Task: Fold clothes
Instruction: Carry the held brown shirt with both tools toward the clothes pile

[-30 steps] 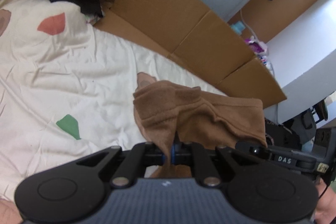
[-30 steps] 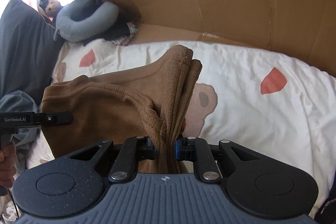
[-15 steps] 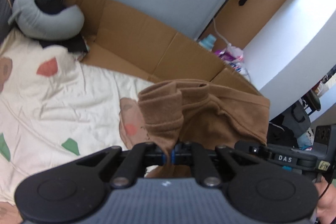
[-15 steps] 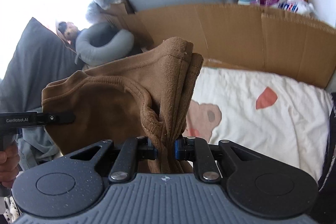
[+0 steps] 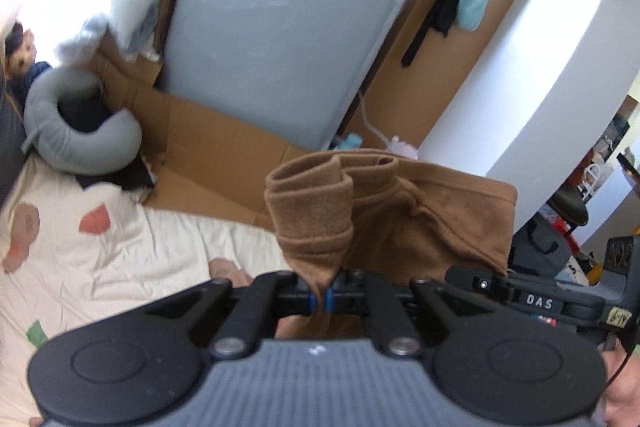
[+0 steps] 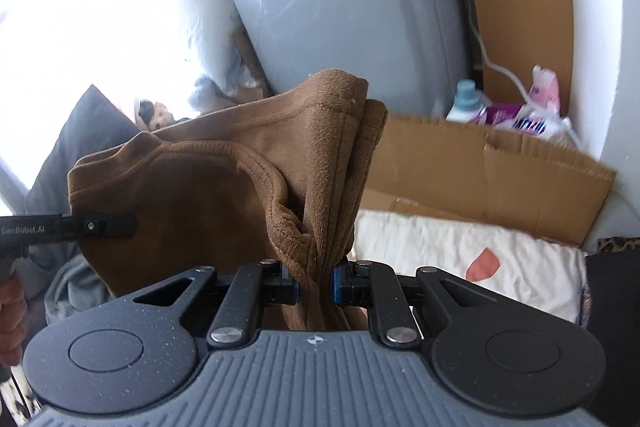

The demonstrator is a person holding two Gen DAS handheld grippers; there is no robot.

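**Brown garment held up between my two grippers**

Left wrist view: my left gripper (image 5: pixel 320 301) is closed on a bunched edge of the brown garment (image 5: pixel 420 223). The cloth rises in front of me, above the cream bedsheet (image 5: pixel 120 259), and it reaches across to the other tool at the right. I think I hold it high so it can hang free.

Right wrist view: my right gripper (image 6: pixel 316 285) pinches a thick bundle of the same garment (image 6: pixel 192 203), several layers together. The tool is tilted upward, toward the grey panel (image 6: pixel 360 7) and the cardboard (image 6: pixel 500 179). The garment is in the air, not on the bed.
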